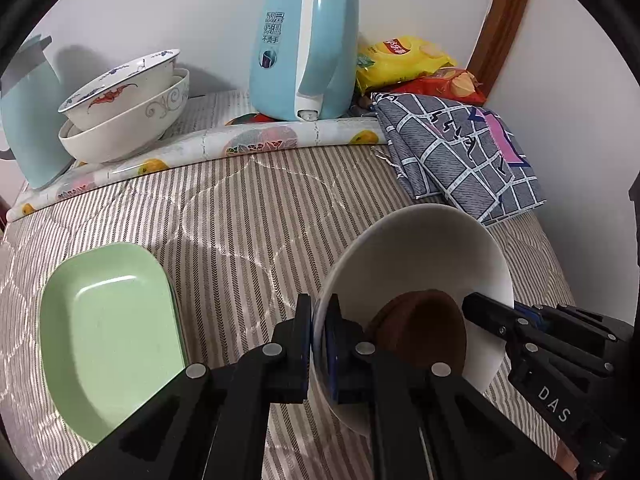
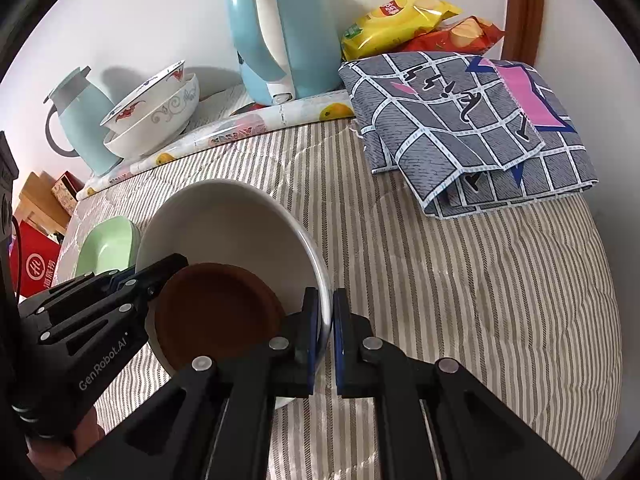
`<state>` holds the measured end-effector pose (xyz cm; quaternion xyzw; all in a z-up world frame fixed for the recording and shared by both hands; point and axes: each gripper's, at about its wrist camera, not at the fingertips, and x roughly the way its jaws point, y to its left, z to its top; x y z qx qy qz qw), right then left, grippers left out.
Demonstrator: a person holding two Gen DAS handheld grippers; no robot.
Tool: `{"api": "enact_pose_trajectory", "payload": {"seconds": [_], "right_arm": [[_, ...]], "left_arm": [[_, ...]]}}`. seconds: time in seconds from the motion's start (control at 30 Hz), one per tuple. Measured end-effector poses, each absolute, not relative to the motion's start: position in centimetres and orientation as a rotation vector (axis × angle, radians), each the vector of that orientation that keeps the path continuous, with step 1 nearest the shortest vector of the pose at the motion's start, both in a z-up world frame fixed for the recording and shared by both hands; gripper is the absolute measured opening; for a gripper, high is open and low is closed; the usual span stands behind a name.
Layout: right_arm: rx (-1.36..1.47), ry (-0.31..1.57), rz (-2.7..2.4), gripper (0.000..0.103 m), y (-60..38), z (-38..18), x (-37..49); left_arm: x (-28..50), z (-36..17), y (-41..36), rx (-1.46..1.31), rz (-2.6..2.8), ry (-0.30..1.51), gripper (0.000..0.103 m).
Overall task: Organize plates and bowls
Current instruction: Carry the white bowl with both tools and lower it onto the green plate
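A large white bowl with a small brown dish inside is held between both grippers above the striped cloth. My left gripper is shut on the bowl's left rim. My right gripper is shut on its right rim; the bowl and brown dish also show in the right wrist view. A green rectangular plate lies on the cloth to the left, also in the right wrist view. Two stacked patterned bowls sit at the back left.
A blue kettle stands at the back by the wall, with snack bags to its right. A folded grey checked cloth lies at the right. A pale blue jug stands at the far left.
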<state>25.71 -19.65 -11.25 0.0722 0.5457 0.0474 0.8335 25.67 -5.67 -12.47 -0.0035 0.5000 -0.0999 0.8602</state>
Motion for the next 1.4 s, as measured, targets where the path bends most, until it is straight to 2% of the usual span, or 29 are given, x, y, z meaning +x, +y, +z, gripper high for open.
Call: {"api": "enact_pose_trajectory", "payload": {"seconds": [0.7, 1.4], "right_arm": [[0.137, 1.091, 0.133, 0.007, -17.1, -7.0, 25.1], [0.109, 1.078, 0.197, 0.006, -11.7, -6.1, 26.1]], "left_arm": [[24.5, -8.5, -2.8, -0.03, -0.18, 0.988, 0.007], [24.0, -7.4, 2.5, -0.06, -0.117, 0.97, 0.007]]}}
